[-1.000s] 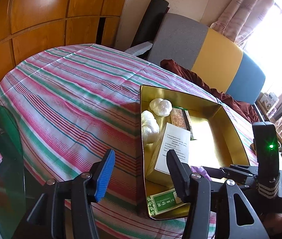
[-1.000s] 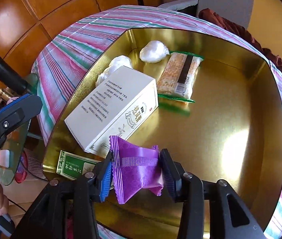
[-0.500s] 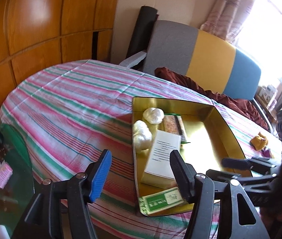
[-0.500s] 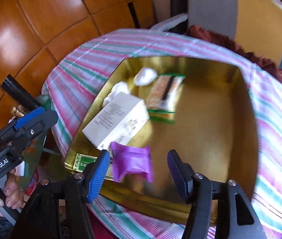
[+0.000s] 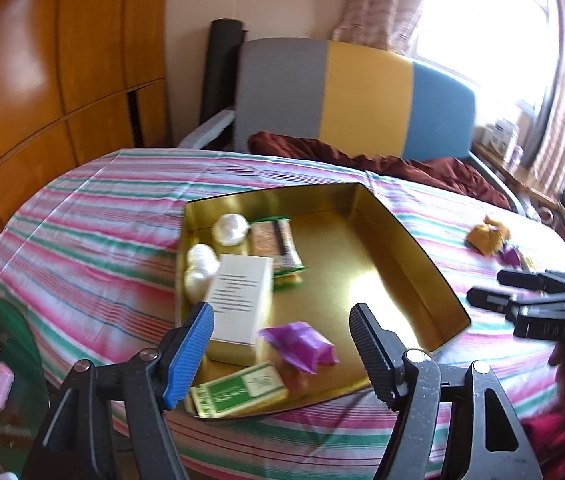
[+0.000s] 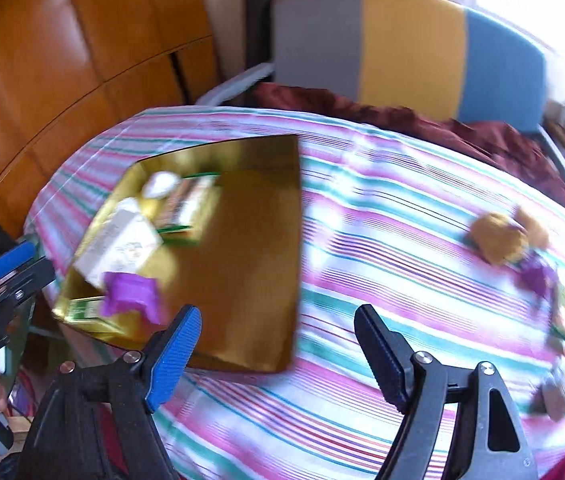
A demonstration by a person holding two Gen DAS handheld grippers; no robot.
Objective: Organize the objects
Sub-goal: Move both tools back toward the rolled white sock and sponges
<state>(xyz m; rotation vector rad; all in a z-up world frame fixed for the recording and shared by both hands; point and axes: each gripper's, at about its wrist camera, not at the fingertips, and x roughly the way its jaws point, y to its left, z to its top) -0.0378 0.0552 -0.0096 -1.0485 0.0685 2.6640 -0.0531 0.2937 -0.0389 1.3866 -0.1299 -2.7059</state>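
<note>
With the purple packet already lying loose in the near end of the gold tray, beside the white box and the green packet, the step in hand appears to be fetching the next loose item. Largest first: the striped tablecloth covers the round table, and the tray sits toward its left side, its right half bare. Next in size, the right gripper hangs over bare cloth just right of the tray; its jaws have just been opening, stand wide apart, and hold nothing. The left gripper hovers at the tray's near edge, jaws likewise just opening, apart and empty, the purple packet seen between them but below, untouched. Smallest, the remaining snacks lie in a loose cluster on the cloth at far right, well apart from the tray; motion blur hides their exact shapes. Good practice would be to carry the right gripper across with jaws kept wide, straddle a single packet across its narrow side, and close gently, since such wrappers probably crumple and slip.
</note>
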